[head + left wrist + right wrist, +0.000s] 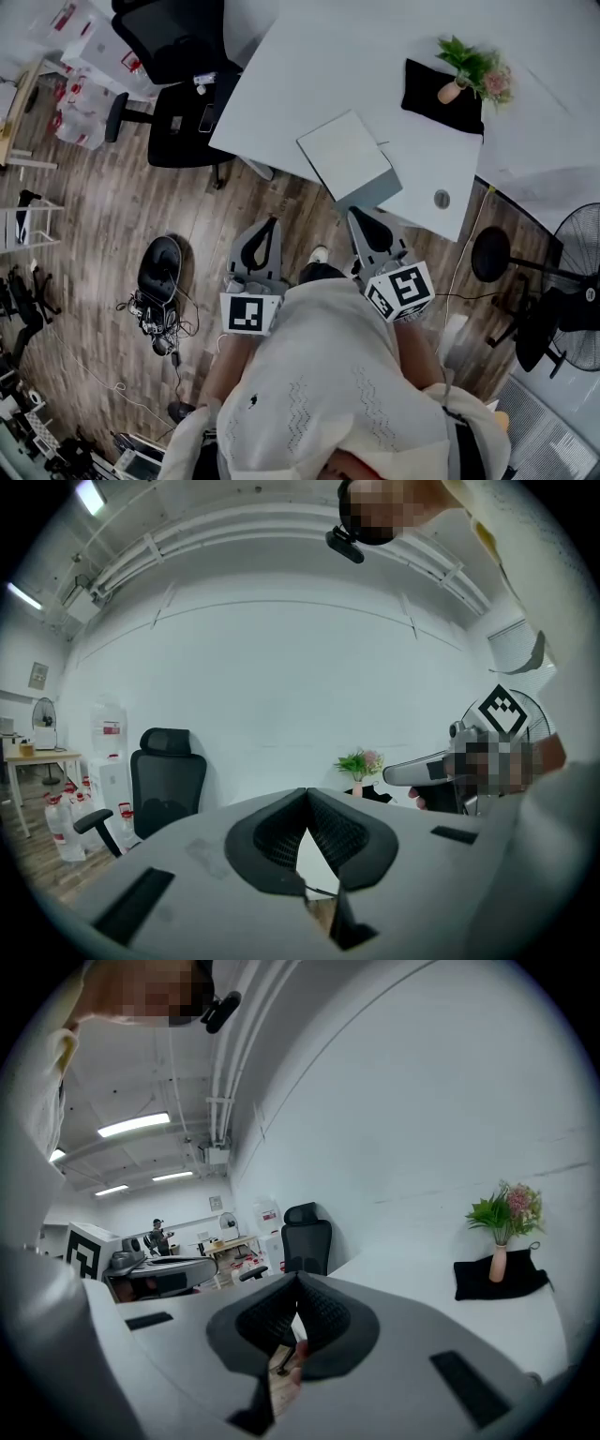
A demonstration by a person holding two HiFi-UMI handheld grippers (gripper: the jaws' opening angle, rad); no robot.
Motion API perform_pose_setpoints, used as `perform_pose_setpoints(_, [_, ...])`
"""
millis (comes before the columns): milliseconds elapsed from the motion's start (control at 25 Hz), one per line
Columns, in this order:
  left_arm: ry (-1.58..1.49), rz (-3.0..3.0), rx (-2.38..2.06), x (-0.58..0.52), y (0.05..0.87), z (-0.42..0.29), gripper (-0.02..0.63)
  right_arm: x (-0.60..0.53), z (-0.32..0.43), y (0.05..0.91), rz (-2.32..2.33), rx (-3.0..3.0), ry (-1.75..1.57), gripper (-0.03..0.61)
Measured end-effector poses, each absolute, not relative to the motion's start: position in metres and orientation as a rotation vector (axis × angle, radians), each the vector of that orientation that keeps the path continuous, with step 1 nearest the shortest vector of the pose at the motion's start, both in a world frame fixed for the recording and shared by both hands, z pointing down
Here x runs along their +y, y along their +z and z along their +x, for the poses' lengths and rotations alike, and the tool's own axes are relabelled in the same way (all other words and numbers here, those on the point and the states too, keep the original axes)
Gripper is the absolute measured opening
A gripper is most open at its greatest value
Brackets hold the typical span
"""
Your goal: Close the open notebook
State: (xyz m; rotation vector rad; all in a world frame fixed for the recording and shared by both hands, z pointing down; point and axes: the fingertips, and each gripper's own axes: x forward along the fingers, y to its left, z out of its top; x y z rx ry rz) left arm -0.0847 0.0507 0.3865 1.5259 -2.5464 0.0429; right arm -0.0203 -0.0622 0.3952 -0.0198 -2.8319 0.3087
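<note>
**Grey square notebook: approach stage**

I keep my grey left tongs and grey right tongs pressed together and empty, short of the white table; nothing needs gripping yet. The notebook lies at the table's near edge, just ahead of the right tongs, untouched.

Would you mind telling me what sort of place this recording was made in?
Most likely an office or workroom: a large white desk, a black office chair beside it, and a standing fan.
</note>
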Motion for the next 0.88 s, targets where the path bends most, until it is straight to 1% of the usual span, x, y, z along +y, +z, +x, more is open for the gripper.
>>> perform_pose_setpoints(440, [0.115, 1.608, -2.494, 0.008, 0.398, -0.08, 0.012, -0.112, -0.013, 0.406, 0.069, -2.841, 0.334, 0.002])
perform_pose_setpoints(880, [0.161, 1.904, -2.283, -0.038, 0.408, -0.094, 0.012, -0.136, -0.004, 0.41, 0.395, -2.806, 0.361, 0.002])
